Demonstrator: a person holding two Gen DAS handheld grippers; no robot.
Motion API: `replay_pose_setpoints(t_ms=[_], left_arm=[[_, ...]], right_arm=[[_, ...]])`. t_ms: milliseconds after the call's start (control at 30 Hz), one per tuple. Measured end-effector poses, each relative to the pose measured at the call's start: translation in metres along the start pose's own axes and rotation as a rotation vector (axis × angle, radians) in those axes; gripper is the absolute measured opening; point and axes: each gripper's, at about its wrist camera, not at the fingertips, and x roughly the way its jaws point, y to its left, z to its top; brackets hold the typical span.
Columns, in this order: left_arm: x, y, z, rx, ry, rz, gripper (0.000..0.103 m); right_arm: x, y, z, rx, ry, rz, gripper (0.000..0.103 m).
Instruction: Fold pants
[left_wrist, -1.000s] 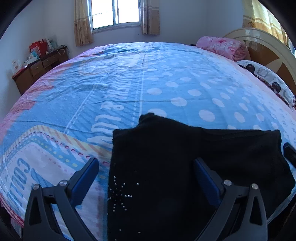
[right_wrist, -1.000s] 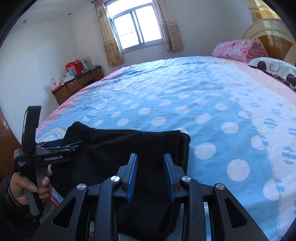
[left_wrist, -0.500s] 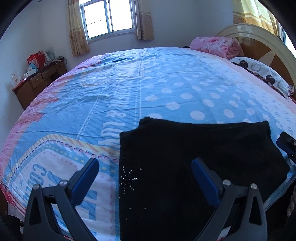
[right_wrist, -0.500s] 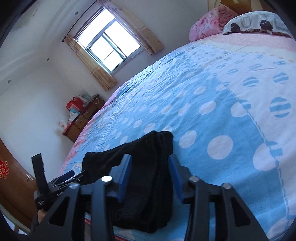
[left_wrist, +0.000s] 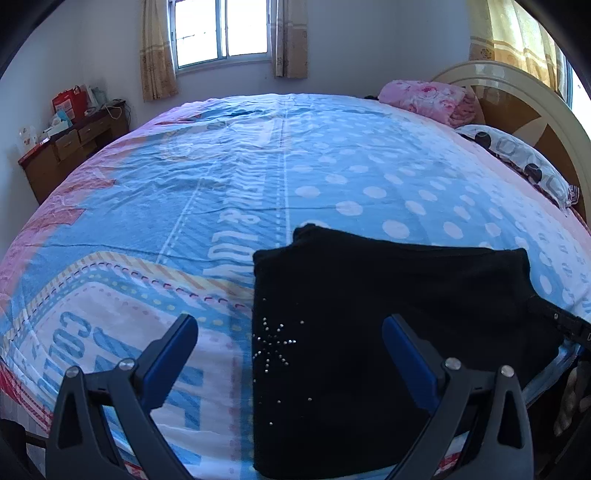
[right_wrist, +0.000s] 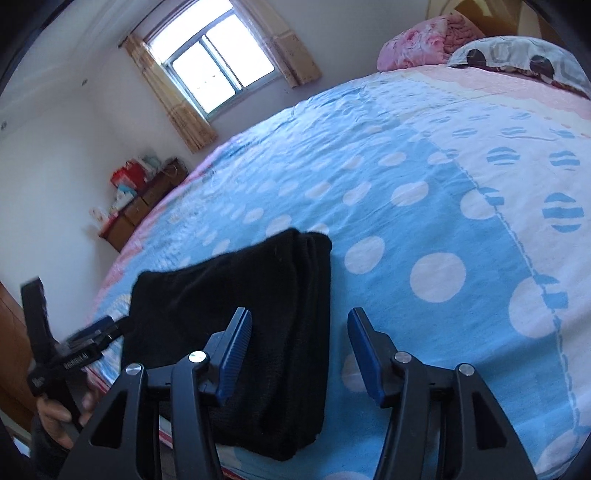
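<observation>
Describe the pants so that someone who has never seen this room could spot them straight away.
A large bed under a blue polka-dot and lettered sheet fills the room. Near its front edge, ahead of the open left gripper, lies a folded black rectangle: the pants. They are the only dark item on the sheet, with a starburst of small silvery studs near their left edge.

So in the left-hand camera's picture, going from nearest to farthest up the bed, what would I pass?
Blue-tipped tongs → folded black pants → blue polka-dot bedsheet → pink floral quilt → window.
</observation>
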Motion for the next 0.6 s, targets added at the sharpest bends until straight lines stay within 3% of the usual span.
replay_pose_setpoints(t_ms=[267, 433, 600], left_arm=[[-0.001, 0.011, -0.001, -0.022, 0.006, -0.003, 0.102], [0.007, 0.01, -0.002, -0.044, 0.056, -0.062, 0.102], [0.023, 0.006, -0.007, -0.044, 0.111, -0.049, 0.102]], right_arm=[[0.008, 0.015, -0.01, -0.047, 0.056, 0.025, 0.065], [0.011, 0.014, -0.01, 0.001, 0.1, 0.162, 0.065], [0.012, 0.013, -0.012, 0.0, 0.093, 0.153, 0.064]])
